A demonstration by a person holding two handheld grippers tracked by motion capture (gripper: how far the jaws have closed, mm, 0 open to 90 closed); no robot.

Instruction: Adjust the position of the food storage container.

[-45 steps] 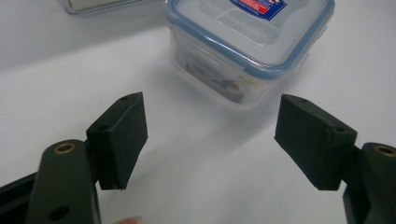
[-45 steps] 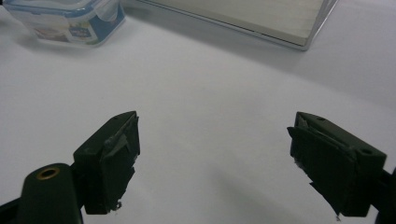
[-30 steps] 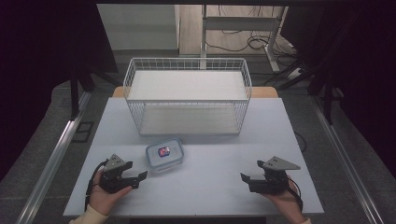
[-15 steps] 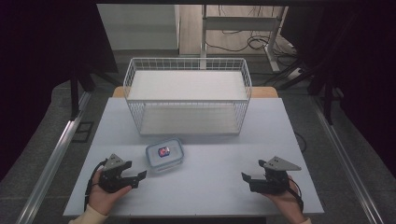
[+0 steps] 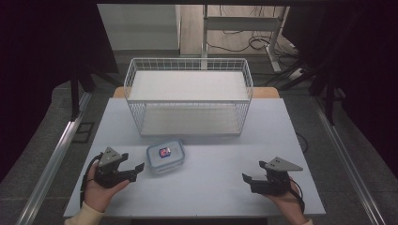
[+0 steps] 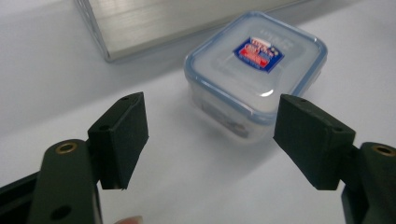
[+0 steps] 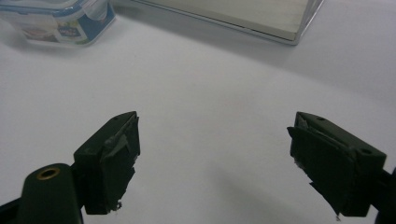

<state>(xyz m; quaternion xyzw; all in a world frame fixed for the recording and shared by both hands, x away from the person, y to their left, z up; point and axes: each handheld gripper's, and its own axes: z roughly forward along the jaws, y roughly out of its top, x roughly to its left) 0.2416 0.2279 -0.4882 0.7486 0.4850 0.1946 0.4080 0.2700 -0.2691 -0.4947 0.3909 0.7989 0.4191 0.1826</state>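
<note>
A small clear plastic box with a blue-rimmed lid (image 5: 164, 157) sits on the pale table (image 5: 211, 187) before the white wire basket (image 5: 187, 96). The left gripper (image 5: 136, 169) gapes just beside it; the right gripper (image 5: 247, 180), well apart, gapes too.

Bare table (image 5: 220, 168) between both tools; lidded plastic container (image 5: 164, 155) just beside left tool (image 5: 136, 170); wire basket (image 5: 187, 96) blocks the far side.

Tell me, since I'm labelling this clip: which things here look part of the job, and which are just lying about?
Probably in the job:
- lidded plastic container, right ahead of the open left gripper
- white wire basket behind it
- open right gripper, holding nothing

Just about:
- cables on the floor beyond the table
</note>
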